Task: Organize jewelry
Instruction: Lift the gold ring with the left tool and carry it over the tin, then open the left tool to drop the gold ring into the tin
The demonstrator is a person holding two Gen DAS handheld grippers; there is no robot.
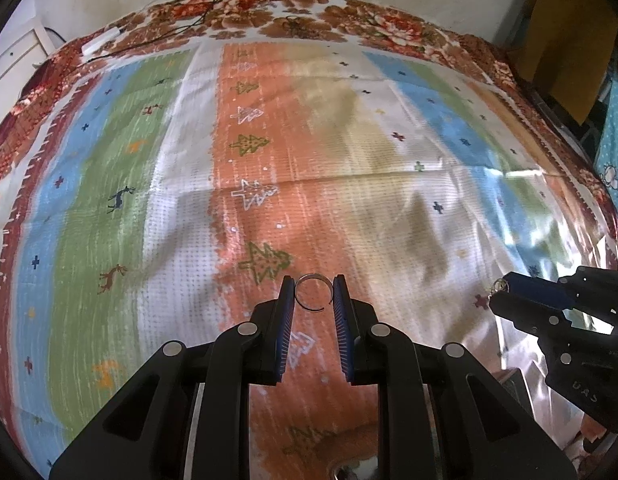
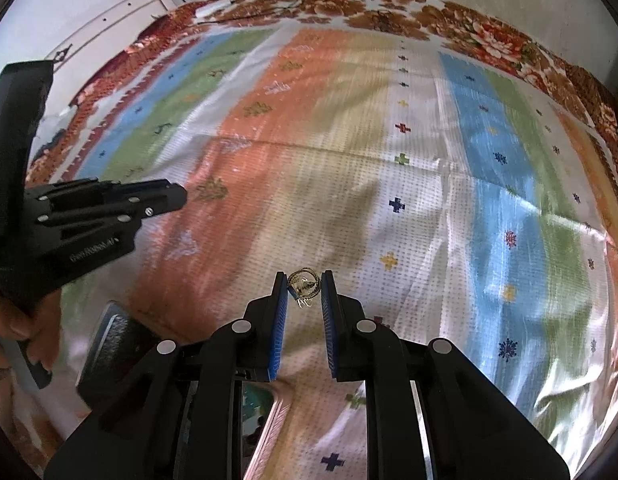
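Left gripper (image 1: 313,294): jaws narrow, blue pads pinching a thin open silver ring (image 1: 313,291) at its two sides, held above the cloth.

Right gripper (image 2: 305,284): jaws narrow, pads clamped on a small gold ring (image 2: 305,283) with a stone and a tag dangling from it; also seen at the right edge of the left view (image 1: 499,294).

Hand (image 2: 17,320): grips the left gripper's handle.

Dark object (image 2: 117,344): on the cloth just below the left gripper; kind unclear.

Cloth (image 1: 121,184): striped green, blue, white, orange, with tree and deer motifs and a floral border.

Cable (image 1: 213,4): runs across the far edge.
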